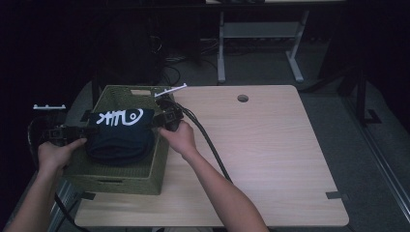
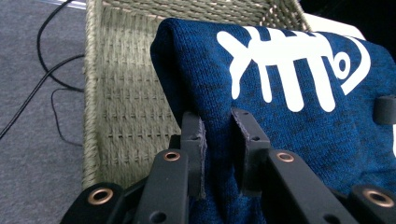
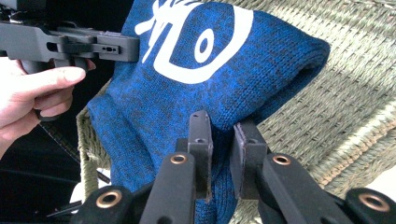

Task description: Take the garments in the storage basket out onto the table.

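High view: a folded blue sweater (image 1: pixel 119 135) with a white fish-bone print hangs over the open top of a green woven basket (image 1: pixel 116 176) at the table's (image 1: pixel 270 145) left edge. The left gripper (image 2: pixel 218 140) pinches one side of the fabric between nearly closed jaws, and the right gripper (image 3: pixel 222 140) pinches the opposite side, probably so the fold stays flat while it goes into the basket.

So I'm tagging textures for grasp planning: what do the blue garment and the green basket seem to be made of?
The blue garment looks like soft knitted fabric, matte and heathered with dark flecks, and carries a smooth white fish-bone print, probably printed on. The green basket appears woven from cord or paper rope, judging by its visible over-under strands; the exact fibre is unclear.
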Demonstrator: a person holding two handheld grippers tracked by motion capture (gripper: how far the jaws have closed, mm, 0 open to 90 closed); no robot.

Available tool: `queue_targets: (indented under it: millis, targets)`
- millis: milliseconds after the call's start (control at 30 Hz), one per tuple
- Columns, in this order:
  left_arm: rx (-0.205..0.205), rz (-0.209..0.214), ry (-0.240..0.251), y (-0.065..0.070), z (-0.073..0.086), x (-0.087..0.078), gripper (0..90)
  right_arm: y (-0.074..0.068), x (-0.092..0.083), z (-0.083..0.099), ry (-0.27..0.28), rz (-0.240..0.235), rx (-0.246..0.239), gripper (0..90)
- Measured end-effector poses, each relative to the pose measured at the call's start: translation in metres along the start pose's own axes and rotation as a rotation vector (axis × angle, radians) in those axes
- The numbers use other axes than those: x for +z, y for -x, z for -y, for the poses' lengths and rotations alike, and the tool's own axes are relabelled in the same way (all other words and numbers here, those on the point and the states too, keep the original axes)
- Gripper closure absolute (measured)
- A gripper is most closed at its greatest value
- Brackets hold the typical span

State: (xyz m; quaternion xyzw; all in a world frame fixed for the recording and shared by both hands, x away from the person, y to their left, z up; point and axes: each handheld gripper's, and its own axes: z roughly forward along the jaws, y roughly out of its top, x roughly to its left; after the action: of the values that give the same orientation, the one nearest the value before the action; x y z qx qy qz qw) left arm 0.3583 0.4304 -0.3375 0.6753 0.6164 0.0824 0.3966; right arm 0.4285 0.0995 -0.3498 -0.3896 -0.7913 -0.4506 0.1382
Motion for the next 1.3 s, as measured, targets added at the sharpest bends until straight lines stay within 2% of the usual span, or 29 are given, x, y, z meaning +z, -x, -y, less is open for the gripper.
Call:
queue_targets:
  millis: [167, 500, 833, 1000, 1300]
  targets:
    - [-0.003, -0.009, -0.014, -0.002, 0.002, 0.006, 75.7, 0.005, 0.006, 0.003, -0.014, 0.011, 0.005, 79.4]
    - [0.019, -0.039, -0.048, -0.001, 0.001, 0.016, 74.9, 0.014, 0.012, 0.009, -0.018, 0.032, 0.026, 79.1]
    - [0.013, -0.054, -0.073, -0.004, 0.002, 0.025, 74.5, 0.016, 0.017, 0.010, -0.035, 0.053, 0.026, 78.9]
    - [0.018, -0.073, -0.073, -0.004, 0.001, 0.027, 73.3, 0.017, 0.018, 0.009, -0.032, 0.061, 0.026, 78.7]
    - [0.007, -0.076, -0.073, -0.006, 0.001, 0.028, 73.3, 0.014, 0.018, 0.008, -0.028, 0.083, 0.015, 77.6]
